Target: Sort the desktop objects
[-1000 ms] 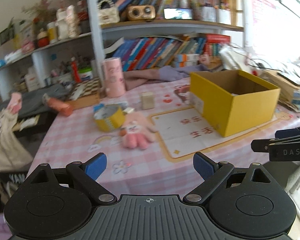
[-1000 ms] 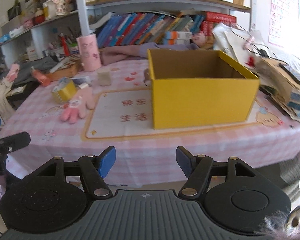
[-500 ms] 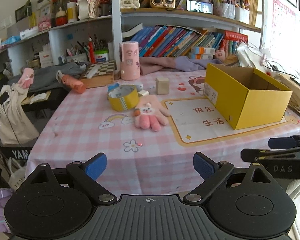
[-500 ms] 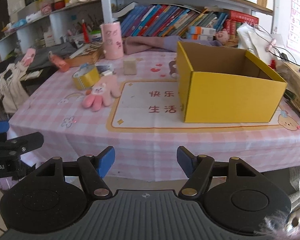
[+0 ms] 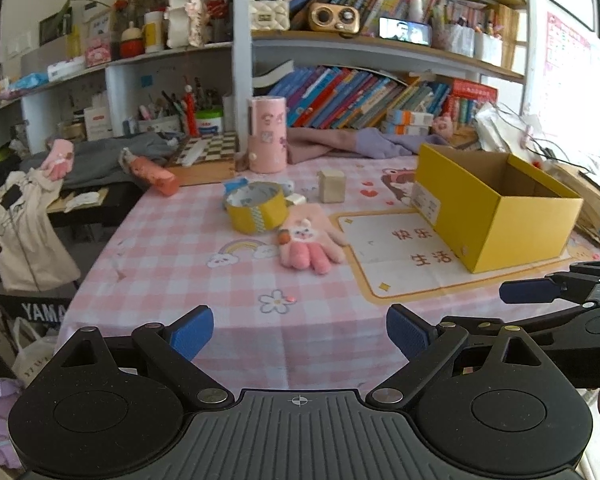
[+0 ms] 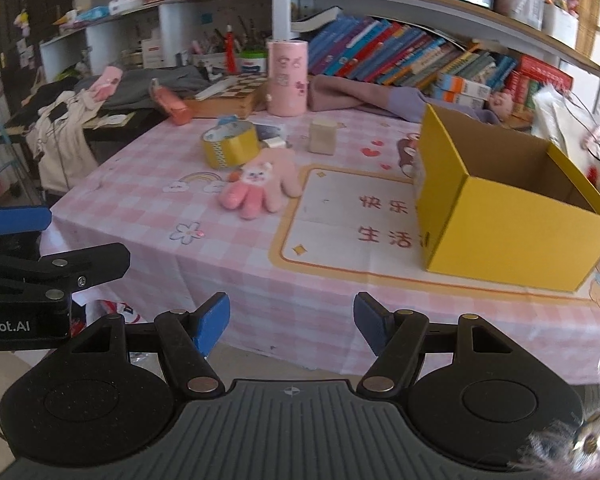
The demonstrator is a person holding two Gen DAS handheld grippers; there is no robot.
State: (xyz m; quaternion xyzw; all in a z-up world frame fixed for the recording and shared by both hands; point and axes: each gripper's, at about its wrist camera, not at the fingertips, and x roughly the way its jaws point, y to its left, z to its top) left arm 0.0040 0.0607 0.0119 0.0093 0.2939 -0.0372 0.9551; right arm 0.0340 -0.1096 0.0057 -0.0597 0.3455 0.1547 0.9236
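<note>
A pink glove (image 5: 311,240) (image 6: 262,188) with a bunny face lies on the pink checked tablecloth (image 5: 172,264) (image 6: 148,208). Behind it sit a yellow tape roll (image 5: 256,207) (image 6: 230,145) and a small beige block (image 5: 331,186) (image 6: 322,136). An open, empty yellow box (image 5: 495,204) (image 6: 507,204) stands to the right on a printed mat (image 5: 395,256) (image 6: 351,224). My left gripper (image 5: 300,332) is open at the table's near edge, nothing between its blue pads. My right gripper (image 6: 292,320) is also open and empty, in front of the table edge.
A pink cylinder tin (image 5: 267,134) (image 6: 287,77), a chessboard box (image 5: 208,156), a coral pouch (image 5: 156,174) and a purple cloth (image 5: 351,144) lie at the back. Crowded shelves with books (image 5: 359,96) stand behind. A pile of papers (image 5: 591,184) lies right of the box.
Both views have rolled toward level and drawn slightly back from the table. The right gripper has shifted left, so the box sits further right in its view. Jaws unchanged.
</note>
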